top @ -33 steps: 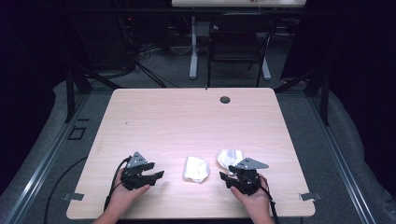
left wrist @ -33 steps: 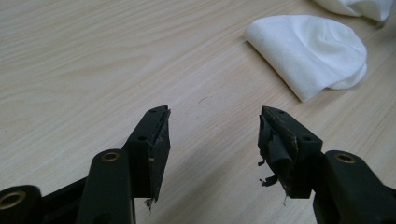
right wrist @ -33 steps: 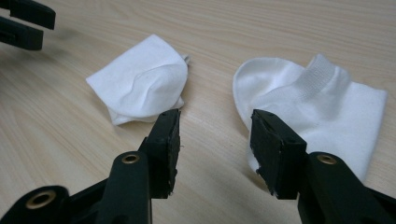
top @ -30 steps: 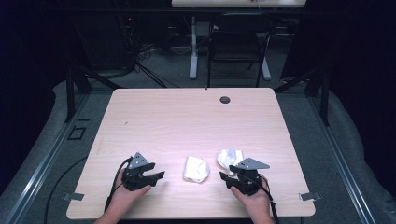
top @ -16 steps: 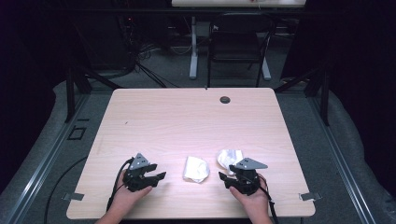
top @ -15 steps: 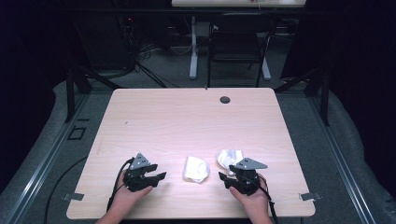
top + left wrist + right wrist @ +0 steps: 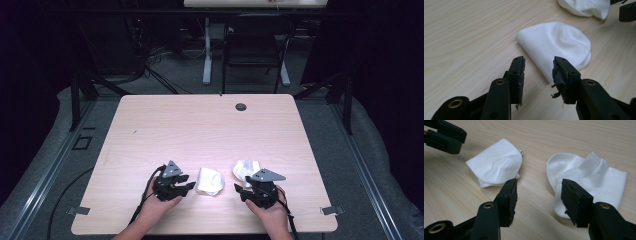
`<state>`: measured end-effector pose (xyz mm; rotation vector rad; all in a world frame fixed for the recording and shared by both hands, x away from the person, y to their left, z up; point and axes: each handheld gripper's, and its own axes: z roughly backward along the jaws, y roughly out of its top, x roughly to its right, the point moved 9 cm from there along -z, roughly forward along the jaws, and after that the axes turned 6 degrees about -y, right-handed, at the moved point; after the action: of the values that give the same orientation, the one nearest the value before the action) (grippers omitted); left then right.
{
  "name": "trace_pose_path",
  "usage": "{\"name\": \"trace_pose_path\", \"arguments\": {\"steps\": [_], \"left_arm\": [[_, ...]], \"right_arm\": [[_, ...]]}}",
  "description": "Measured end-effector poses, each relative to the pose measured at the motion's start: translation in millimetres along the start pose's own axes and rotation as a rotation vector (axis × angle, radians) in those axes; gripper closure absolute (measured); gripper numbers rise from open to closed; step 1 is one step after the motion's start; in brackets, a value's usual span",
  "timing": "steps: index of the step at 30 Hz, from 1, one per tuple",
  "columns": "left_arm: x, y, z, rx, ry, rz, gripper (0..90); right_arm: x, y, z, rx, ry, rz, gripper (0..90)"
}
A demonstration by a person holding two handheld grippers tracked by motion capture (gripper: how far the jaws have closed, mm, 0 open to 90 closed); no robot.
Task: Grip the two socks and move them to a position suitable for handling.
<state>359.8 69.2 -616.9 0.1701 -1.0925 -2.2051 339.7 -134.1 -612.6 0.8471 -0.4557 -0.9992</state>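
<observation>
Two white socks lie near the front of the wooden table (image 7: pixel 200 130). A folded sock (image 7: pixel 209 181) (image 7: pixel 559 42) (image 7: pixel 496 165) sits in the middle, and an ankle sock with a ribbed cuff (image 7: pixel 245 168) (image 7: pixel 586 175) (image 7: pixel 584 7) lies to its right. My left gripper (image 7: pixel 188 187) (image 7: pixel 537 72) lies low just left of the folded sock. Its jaws have just been closing but still stand apart, with the sock's near corner right at their tips, unpressed. My right gripper (image 7: pixel 243 190) (image 7: pixel 537 195) is open at the near edge of the ankle sock.
A dark cable hole (image 7: pixel 241 106) sits near the table's far edge. A black chair (image 7: pixel 255 50) and cables stand on the floor behind the table. Metal clips (image 7: pixel 77 210) mark the front corners. The far half of the table is bare wood.
My left gripper has slid to the right, up to the folded sock, and its jaws stand closer together. The right gripper and both socks have stayed put.
</observation>
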Motion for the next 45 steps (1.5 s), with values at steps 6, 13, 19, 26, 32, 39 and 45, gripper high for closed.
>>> {"name": "trace_pose_path", "arguments": {"steps": [6,13,19,26,32,39,45], "left_arm": [[11.4,12.0,-22.0,-0.004,-0.015,-0.004,68.2],[13.3,6.7,-32.4,-0.057,0.015,-0.048,74.5],[13.5,-1.2,-34.8,-0.076,0.022,-0.049,76.3],[14.7,-6.5,-31.6,-0.063,0.008,-0.044,76.3],[20.8,-14.0,-24.8,-0.066,0.001,-0.069,76.8],[23.0,-24.8,-12.1,-0.089,-0.016,-0.073,77.3],[21.3,-15.1,-5.5,-0.075,-0.017,-0.050,76.1]], "right_arm": [[1.5,1.0,0.1,0.012,0.006,-0.018,46.7],[3.5,1.3,-0.2,0.013,0.002,-0.027,46.6],[3.8,0.7,-0.9,0.007,0.007,-0.029,46.6],[3.2,-0.3,-2.2,0.002,0.008,-0.028,46.5],[2.9,-0.5,-1.8,0.002,0.007,-0.028,46.6],[3.4,-0.4,-0.8,0.001,0.009,-0.029,46.6],[3.5,-0.7,-1.3,-0.002,0.006,-0.030,46.5]]}}
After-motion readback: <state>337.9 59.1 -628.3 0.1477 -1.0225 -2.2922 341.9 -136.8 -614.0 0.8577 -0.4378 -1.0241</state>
